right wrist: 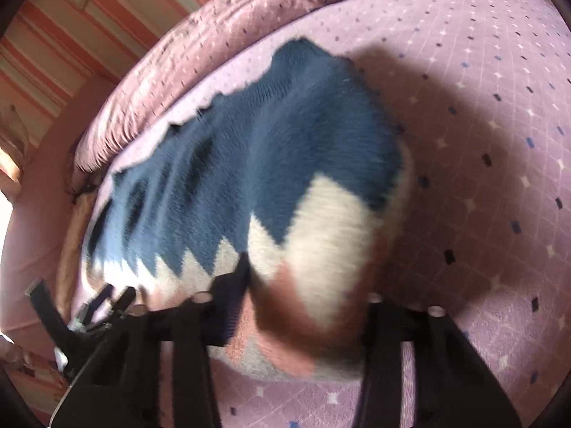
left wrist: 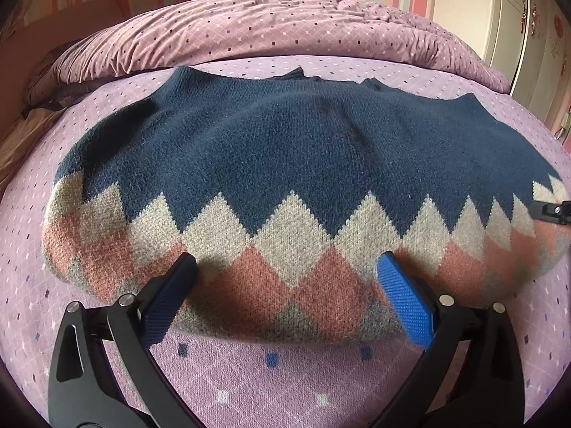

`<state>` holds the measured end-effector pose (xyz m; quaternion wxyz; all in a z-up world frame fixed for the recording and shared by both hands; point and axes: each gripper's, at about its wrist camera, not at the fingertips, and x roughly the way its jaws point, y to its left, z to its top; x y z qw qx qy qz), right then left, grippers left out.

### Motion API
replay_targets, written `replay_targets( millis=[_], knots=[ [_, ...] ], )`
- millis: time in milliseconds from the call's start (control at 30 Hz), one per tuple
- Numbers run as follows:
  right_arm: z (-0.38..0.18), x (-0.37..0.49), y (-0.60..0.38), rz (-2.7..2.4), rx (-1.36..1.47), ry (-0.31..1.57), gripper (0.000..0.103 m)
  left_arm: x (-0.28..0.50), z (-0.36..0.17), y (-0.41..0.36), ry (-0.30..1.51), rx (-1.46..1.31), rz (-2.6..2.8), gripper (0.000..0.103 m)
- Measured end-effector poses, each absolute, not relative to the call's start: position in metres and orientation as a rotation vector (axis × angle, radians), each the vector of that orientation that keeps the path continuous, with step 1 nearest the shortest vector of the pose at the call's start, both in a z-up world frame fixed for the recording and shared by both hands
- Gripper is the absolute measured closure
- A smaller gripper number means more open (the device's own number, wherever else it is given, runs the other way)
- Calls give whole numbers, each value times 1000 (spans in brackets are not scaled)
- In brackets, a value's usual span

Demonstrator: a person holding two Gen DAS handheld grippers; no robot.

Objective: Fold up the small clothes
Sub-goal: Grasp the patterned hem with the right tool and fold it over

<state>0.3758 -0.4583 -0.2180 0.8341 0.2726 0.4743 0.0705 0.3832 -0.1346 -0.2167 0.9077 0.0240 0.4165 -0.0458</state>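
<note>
One knitted sweater point(left wrist: 285, 164) lies spread on the bed point(left wrist: 249, 374), no fold yet visible. Our left tool point(left wrist: 285, 274) stands apart over the hem; our right tool point(right wrist: 307, 296) seems to pinch a corner (view blurred).

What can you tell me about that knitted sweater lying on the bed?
The dark blue knitted wool sweater lies flat on the lilac dotted bedsheet. A zigzag band of beige and salmon diamonds runs along its near edge. The left tongs stand open over that edge; the right tongs straddle its corner, blurred.
</note>
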Motion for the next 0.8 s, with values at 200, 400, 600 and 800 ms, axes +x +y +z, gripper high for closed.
replay_targets(
  millis=[200, 400, 600, 800],
  knots=[
    [-192, 373, -454, 196, 594, 940, 73, 381, -214, -132, 859, 38, -103, 3],
    [-155, 372, -443, 252, 562, 866, 74, 377, -203, -127, 846, -12, -127, 3],
    [-117, 378, -415, 309, 511, 784, 76, 373, -177, -113, 791, -47, -146, 3],
    [-70, 385, -360, 428, 431, 700, 77, 371, -142, -81, 725, -90, -139, 3]
  ],
)
